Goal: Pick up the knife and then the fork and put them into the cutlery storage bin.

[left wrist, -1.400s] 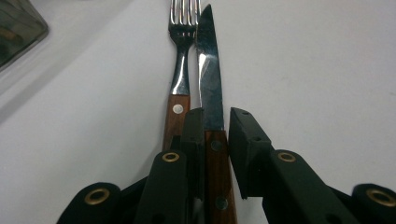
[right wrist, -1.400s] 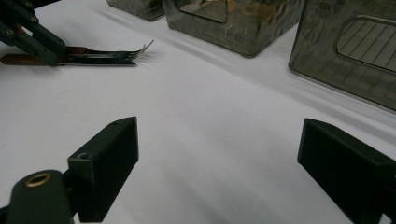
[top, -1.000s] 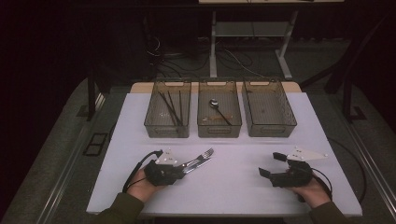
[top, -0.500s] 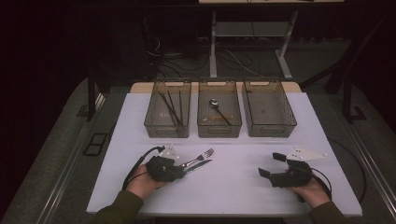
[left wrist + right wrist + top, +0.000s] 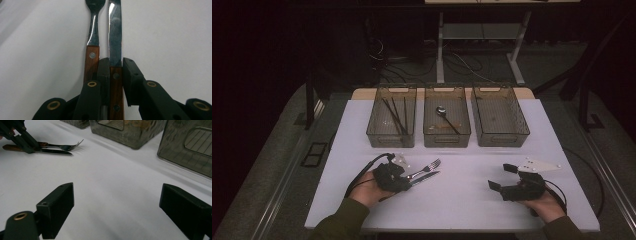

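Claw on my left (image 5: 116,75) is squeezed shut on the knife (image 5: 115,45), by its wooden handle. Beside it lies a fork (image 5: 92,37), near the bench's (image 5: 462,200) front left corner. That knife is stiff, thin and slippery, so the handle is best. My right claw (image 5: 117,207) waits wide open, holding nothing.

Knife (image 5: 115,47) lies just right of fork (image 5: 93,37), both before three bins (image 5: 447,120).

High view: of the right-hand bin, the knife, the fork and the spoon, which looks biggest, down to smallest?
1. Right-hand bin, clearly largest.
2. Knife and fork: about alike, handles partly hidden, so unranked.
3. Spoon looks smallest, though it lies farther off.
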Motion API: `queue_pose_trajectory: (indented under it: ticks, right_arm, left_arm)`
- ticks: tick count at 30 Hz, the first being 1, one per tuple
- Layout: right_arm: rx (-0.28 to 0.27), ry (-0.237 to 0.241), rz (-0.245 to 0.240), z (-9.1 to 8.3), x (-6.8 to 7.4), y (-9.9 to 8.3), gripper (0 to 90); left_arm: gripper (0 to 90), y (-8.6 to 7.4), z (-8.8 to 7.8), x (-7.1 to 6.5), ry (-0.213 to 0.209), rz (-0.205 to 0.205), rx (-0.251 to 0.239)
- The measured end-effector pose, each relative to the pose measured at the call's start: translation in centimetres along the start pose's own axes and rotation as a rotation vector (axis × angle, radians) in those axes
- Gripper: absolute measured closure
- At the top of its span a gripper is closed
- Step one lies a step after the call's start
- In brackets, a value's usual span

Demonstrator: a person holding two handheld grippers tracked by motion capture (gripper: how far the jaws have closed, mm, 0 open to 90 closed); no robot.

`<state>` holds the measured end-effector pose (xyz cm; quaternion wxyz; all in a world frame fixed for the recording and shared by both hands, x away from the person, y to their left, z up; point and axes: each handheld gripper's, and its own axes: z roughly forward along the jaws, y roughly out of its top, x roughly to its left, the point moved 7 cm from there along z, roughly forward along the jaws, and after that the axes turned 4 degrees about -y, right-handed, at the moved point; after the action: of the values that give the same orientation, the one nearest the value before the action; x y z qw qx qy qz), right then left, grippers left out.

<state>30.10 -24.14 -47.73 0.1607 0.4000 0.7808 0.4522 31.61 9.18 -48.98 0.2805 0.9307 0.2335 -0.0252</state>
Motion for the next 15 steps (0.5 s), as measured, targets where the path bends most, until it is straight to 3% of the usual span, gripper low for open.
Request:
queue_pose_trajectory:
  ticks: [4, 8, 10, 15]
  right_arm:
    - [0.003, 0.014, -0.002, 0.0, 0.3, 0.1, 12.0]
    - [0.000, 0.033, 0.010, 0.0, 0.6, 0.4, 12.0]
    - [0.000, 0.056, 0.025, 0.0, 0.9, 0.7, 12.0]
    - [-0.020, 0.111, 0.056, 0.1, 1.9, 2.3, 12.0]
  left_arm:
    - [77.6, 0.3, 0.0, -0.3, 0.010, 0.019, -0.019]
    - [77.6, 1.6, -0.2, -0.9, 0.011, 0.038, -0.076]
    - [77.6, 2.4, -0.6, -1.4, 0.016, 0.027, -0.123]
    - [77.6, 4.8, -1.6, -2.4, 0.039, 0.053, -0.236]
